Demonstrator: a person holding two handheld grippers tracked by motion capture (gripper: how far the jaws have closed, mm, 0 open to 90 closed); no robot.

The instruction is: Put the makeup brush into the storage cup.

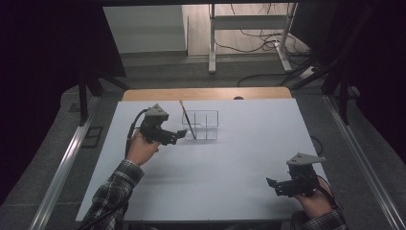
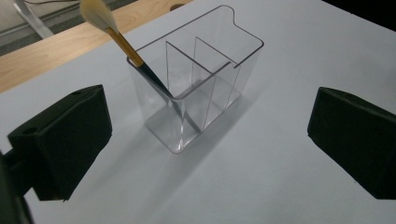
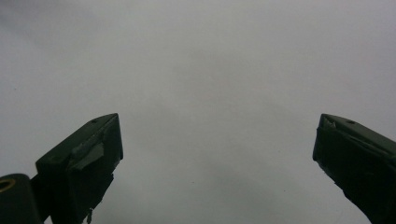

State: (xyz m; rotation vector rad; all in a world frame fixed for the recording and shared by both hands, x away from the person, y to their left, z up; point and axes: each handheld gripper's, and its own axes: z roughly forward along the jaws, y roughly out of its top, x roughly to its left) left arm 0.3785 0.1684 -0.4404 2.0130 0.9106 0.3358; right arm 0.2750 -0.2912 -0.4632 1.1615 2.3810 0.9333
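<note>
A clear plastic organizer (image 1: 201, 124) (image 2: 198, 88) with several compartments stands on the white table (image 1: 230, 163), toward the back. A makeup brush (image 1: 187, 119) (image 2: 122, 43) with a tan handle and pale bristles leans in its left end compartment, bristles up. My left gripper (image 1: 178, 135) (image 2: 205, 140) hovers just left of the organizer, open, with nothing between its jaws. My right gripper (image 1: 274, 186) (image 3: 215, 154) is at the front right of the table, open over bare white surface.
A wooden strip (image 1: 206, 93) runs along the table's far edge. Beyond it are a desk frame (image 1: 249, 33) and cables on the floor. Dark curtains flank both sides.
</note>
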